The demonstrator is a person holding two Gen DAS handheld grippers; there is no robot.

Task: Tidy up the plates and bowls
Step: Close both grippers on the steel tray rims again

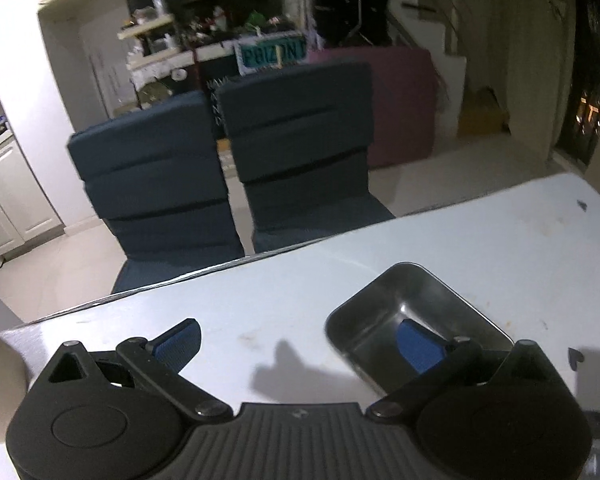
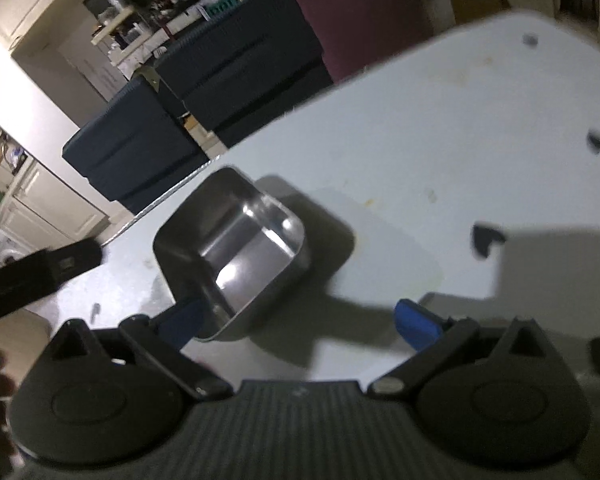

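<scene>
Both tongs fill the near edge of their views, black housings with blue-padded fingers spread wide apart and clamped on nothing. Beyond them stretches the white bench (image 1: 260, 312), bare apart from a few stains and dark specks, with two dark blue chairs (image 1: 300, 152) past its far edge. Its one piece of tableware is a rectangular steel bowl (image 2: 236, 248) with rounded corners, resting flat on the bench, mouth up. From the left tongs (image 1: 300, 344) it lies ahead and to the right, so that the right finger (image 1: 416, 346) hangs over the bowl's hollow while the other finger stands well clear over bare bench. From the right tongs (image 2: 300, 324) it lies ahead and to the left, its near corner just at the left finger (image 2: 182, 322); whether they touch I cannot tell. The bowl's long axis looks to run slantwise away from both tongs, towards the bench's far edge, though the fisheye makes this hard to judge. By my judgement the left tongs sit nearer a grasp, since one finger is already inside the near wall and closing could pinch that rim.
</scene>
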